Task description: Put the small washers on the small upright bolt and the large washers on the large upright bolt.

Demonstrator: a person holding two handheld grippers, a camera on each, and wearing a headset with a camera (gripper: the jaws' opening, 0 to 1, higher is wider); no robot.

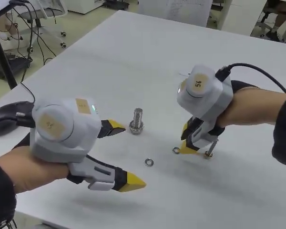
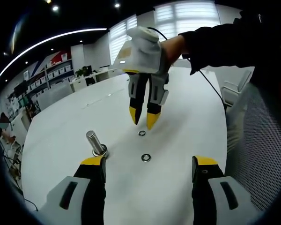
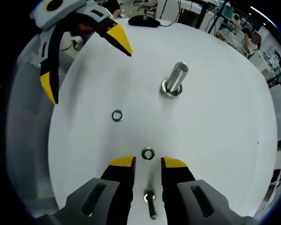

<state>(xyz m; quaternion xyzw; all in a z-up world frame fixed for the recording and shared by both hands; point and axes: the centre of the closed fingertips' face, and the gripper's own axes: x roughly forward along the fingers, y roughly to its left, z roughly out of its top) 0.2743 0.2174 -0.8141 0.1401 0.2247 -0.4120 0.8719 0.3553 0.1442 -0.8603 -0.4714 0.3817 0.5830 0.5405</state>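
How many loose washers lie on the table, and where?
2. One washer lies in the open, apart from the large bolt; the other washer sits just ahead of the right gripper's tips, near the small bolt. More may ring the large bolt's base.

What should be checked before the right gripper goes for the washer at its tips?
1. Right gripper jaws parted, nothing held: ok.
2. Small washer lies flat just ahead of its tips: ok.
3. Small bolt clear of the jaws: not ok, it stands close beneath them.
4. Large bolt upright: ok.
5. Left gripper open, apart from the washers: ok.
6. Other loose washer size: cannot tell.
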